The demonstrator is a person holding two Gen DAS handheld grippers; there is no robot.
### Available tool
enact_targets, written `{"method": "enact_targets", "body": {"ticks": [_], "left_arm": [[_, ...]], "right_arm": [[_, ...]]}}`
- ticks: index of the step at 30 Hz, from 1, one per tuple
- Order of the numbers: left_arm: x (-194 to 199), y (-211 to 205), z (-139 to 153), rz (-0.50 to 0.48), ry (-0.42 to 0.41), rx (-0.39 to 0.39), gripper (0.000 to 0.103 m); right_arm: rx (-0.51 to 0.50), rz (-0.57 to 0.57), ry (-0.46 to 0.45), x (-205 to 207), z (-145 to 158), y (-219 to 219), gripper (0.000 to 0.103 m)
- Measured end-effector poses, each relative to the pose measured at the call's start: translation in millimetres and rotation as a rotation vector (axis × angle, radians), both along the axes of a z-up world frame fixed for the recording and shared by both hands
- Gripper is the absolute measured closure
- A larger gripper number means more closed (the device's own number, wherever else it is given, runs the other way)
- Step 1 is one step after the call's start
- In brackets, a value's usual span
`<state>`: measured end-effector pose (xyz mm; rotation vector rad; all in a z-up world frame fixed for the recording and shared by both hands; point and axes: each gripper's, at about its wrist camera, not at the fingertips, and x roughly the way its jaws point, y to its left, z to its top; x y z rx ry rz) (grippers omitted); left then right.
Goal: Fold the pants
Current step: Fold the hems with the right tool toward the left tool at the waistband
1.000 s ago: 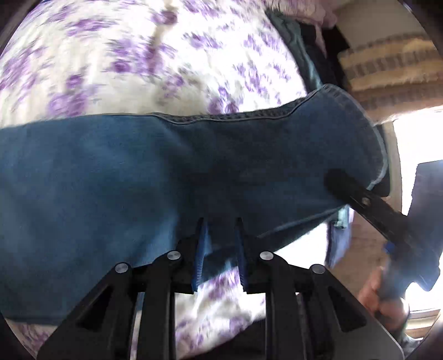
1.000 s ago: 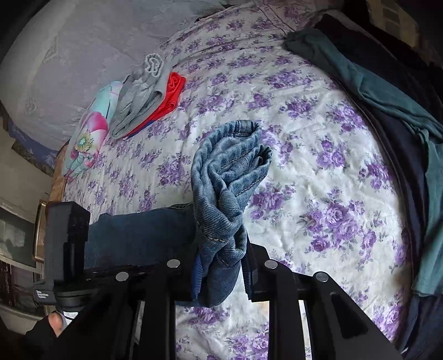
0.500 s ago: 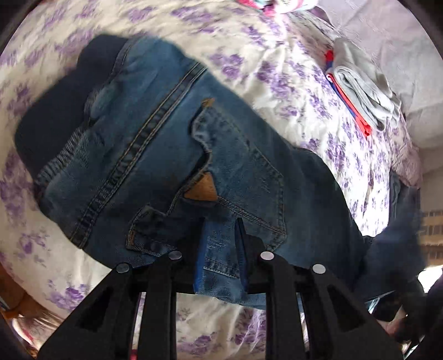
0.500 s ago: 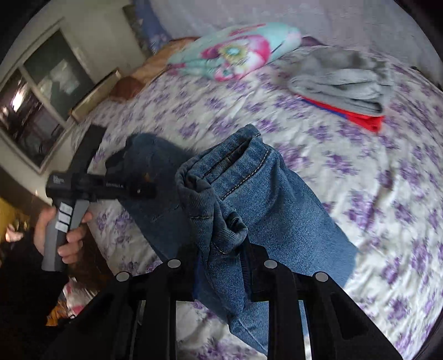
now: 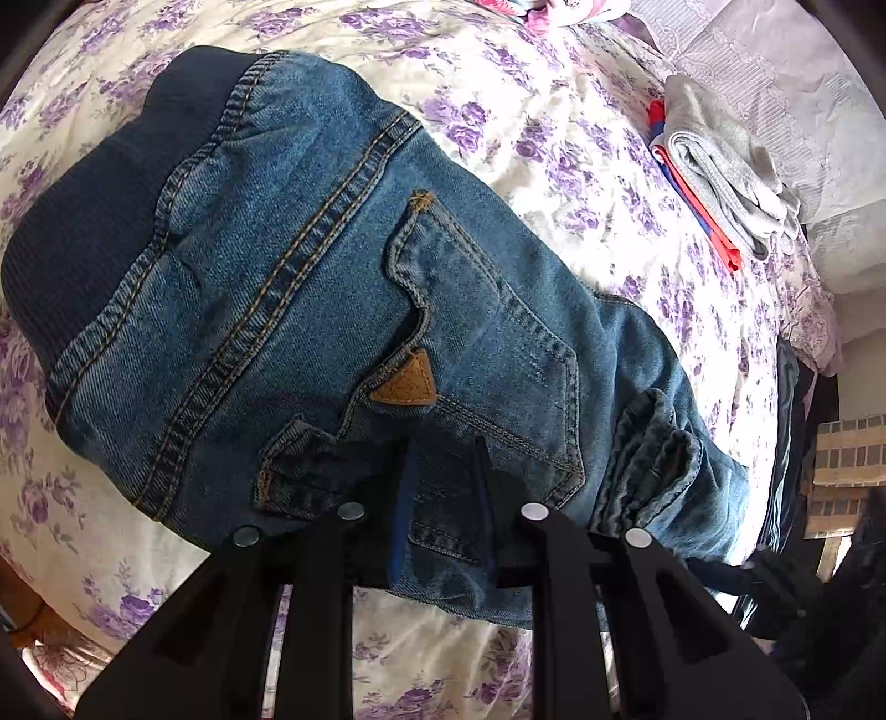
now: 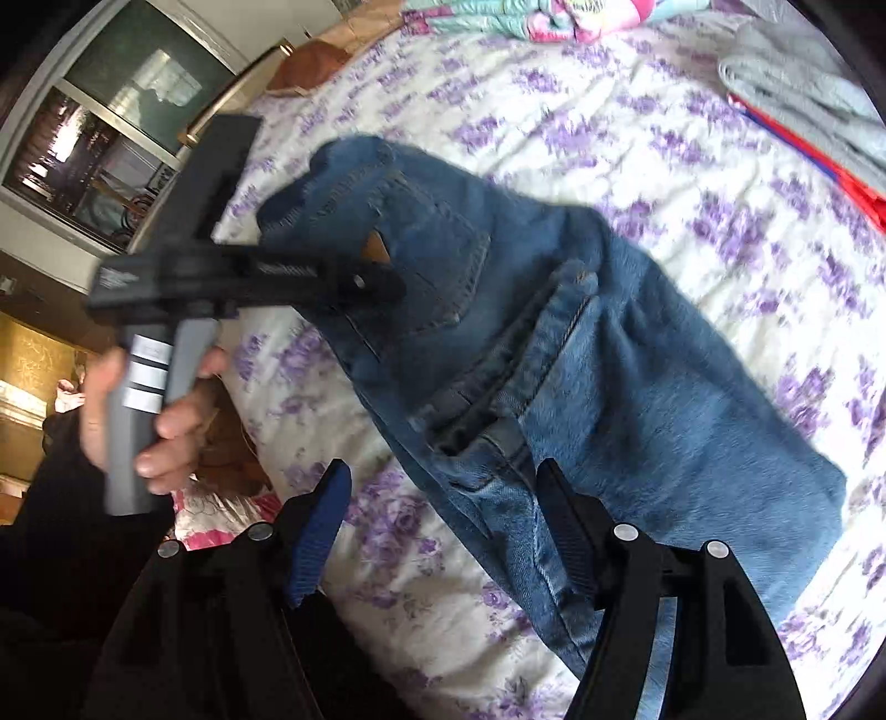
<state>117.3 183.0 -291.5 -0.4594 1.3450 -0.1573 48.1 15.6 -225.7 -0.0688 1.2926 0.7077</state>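
Daylight falls evenly across the floral bedspread (image 5: 581,144), bright and soft-shadowed. The left view is sharp; fisheye curvature darkens every corner. In the right view, motion blur smears the jeans (image 6: 637,354) and the window (image 6: 105,122) left of them.

jeans (image 5: 343,310): the near hem edge is hidden behind the left gripper (image 5: 440,498); whether its pads actually pinch the denim there cannot be told.
bunched cuffs (image 5: 659,459): partly covered by that gripper's right finger frame.
right wrist view: motion blur smears the jeans (image 6: 637,354) and the left hand (image 6: 166,421), so stitching detail is lost.
grey folded garment (image 5: 725,160): the items beneath show only as red and blue edges.
grey garment, right view (image 6: 803,94): cut off by the far right rim.
colourful pillow (image 6: 515,16): cut off by the far edge.
dark clothes (image 5: 786,399): mostly lost at the right rim.
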Motion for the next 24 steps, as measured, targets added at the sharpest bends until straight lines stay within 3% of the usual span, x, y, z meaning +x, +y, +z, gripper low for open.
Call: {"method": "enact_targets", "body": {"ticks": [2, 4, 9, 12, 14, 19, 22, 24], "left_arm": [[0, 1, 0, 0.002, 0.004, -0.007, 0.084], [1, 1, 0, 0.003, 0.007, -0.007, 0.084], [2, 0, 0, -0.003, 0.015, -0.007, 0.084], [4, -2, -1, -0.005, 0.018, -0.003, 0.084], [5, -3, -1, -0.013, 0.013, 0.002, 0.084], [4, 2, 2, 0.012, 0.018, -0.036, 0.084], [-10, 10, 24, 0.033, -0.007, -0.077, 0.084], [-26, 22, 50, 0.046, -0.065, -0.081, 0.073]], "right_arm": [[0.001, -0.020, -0.088, 8, 17, -5, 0.043], [-0.034, -0.039, -0.131, 20, 21, -10, 0.088], [-0.052, -0.101, -0.122, 51, -6, -13, 0.088], [-0.136, -0.131, -0.065, 71, -41, -10, 0.088], [-0.112, -0.166, -0.045, 78, -49, -14, 0.089], [-0.104, -0.147, -0.025, 81, -41, -16, 0.088], [-0.040, -0.166, 0.009, 78, -22, -28, 0.085], [0.001, -0.158, -0.030, 64, 3, -39, 0.082]]}}
